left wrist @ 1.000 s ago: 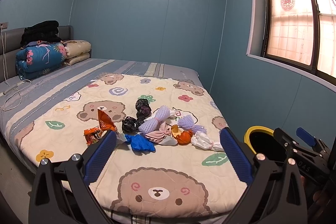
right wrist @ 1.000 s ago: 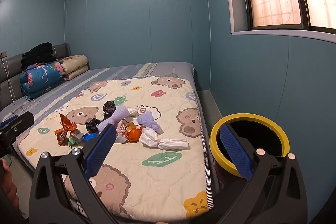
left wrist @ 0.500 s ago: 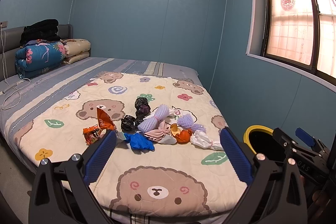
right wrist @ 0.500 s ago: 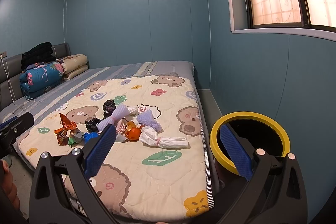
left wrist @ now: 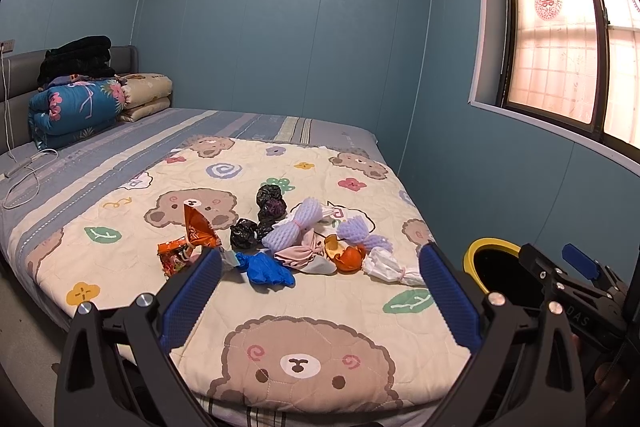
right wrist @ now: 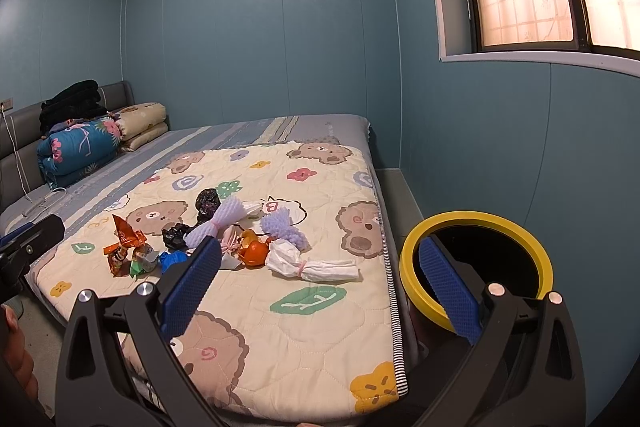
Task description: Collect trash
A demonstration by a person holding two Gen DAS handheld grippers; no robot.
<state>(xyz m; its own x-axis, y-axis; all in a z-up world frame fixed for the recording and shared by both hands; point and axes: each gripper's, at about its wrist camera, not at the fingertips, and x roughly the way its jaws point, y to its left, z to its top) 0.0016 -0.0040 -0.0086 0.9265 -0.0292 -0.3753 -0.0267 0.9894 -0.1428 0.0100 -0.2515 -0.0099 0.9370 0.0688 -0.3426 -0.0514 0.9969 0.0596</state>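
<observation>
A pile of trash lies mid-bed on the bear quilt [left wrist: 304, 307]: an orange snack wrapper [left wrist: 192, 239], black bags [left wrist: 270, 203], a blue glove [left wrist: 264, 269], purple foam nets [left wrist: 294, 223], orange peel [left wrist: 346, 255] and a white tied bundle [left wrist: 390, 267]. The bundle also shows in the right wrist view [right wrist: 312, 267]. A black bin with a yellow rim [right wrist: 476, 267] stands beside the bed's right edge. My left gripper [left wrist: 320, 291] is open and empty, short of the pile. My right gripper [right wrist: 320, 287] is open and empty between the pile and the bin.
Folded quilts and pillows [left wrist: 80, 103] are stacked at the headboard, with a white cable [left wrist: 24, 179] on the sheet. A blue wall and a window [left wrist: 560, 39] close off the right side. A narrow floor gap [right wrist: 400, 187] runs beside the bed.
Both views have shifted only slightly. The pile sits a little lower and nearer in the left wrist view. Both grippers stay open.
</observation>
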